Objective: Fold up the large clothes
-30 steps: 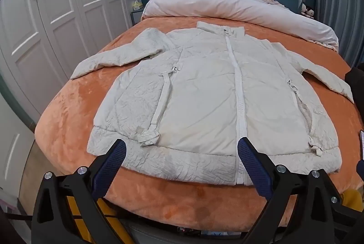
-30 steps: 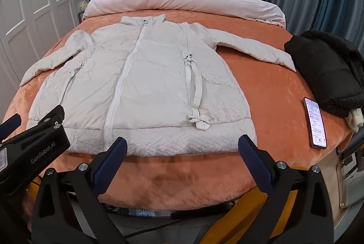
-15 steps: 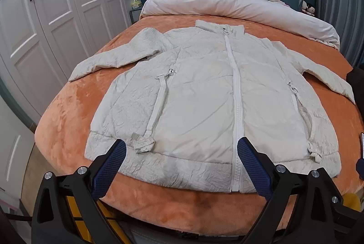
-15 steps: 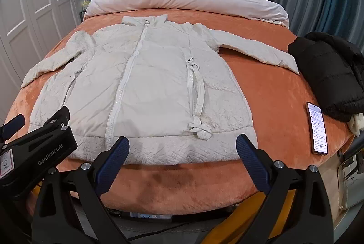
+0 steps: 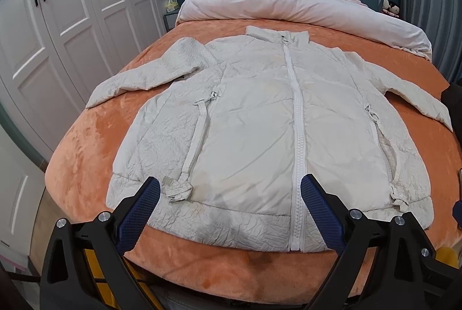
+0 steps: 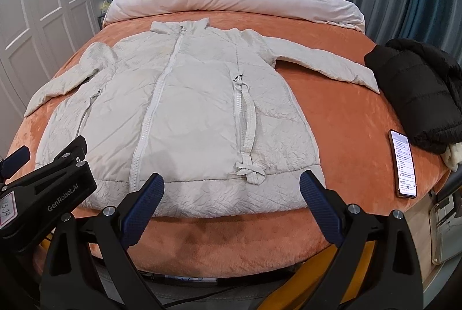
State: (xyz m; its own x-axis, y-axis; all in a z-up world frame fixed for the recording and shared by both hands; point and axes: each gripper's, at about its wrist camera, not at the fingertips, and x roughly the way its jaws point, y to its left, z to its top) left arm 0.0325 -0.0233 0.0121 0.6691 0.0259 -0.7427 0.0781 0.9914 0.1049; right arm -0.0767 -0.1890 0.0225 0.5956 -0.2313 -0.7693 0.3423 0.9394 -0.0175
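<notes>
A cream zip-up jacket (image 5: pixel 260 136) (image 6: pixel 184 119) lies flat and face up on the orange bed cover (image 5: pixel 86 154), sleeves spread to both sides, hem toward me. My left gripper (image 5: pixel 230 190) hangs open just above the hem, left of the centre zip, holding nothing. My right gripper (image 6: pixel 232 186) is open too, over the hem's right half near the tied pocket strap (image 6: pixel 249 173). The left gripper's body (image 6: pixel 43 194) shows at the lower left of the right wrist view.
A black puffer jacket (image 6: pixel 415 90) is heaped at the bed's right edge, with a lit phone (image 6: pixel 404 162) beside it. A rolled pale duvet (image 5: pixel 303 7) lies across the head of the bed. White wardrobe doors (image 5: pixel 72 21) stand close on the left.
Both grippers have moved forward and a little up toward the jacket's hem. The jacket has not moved, and both stay open.
</notes>
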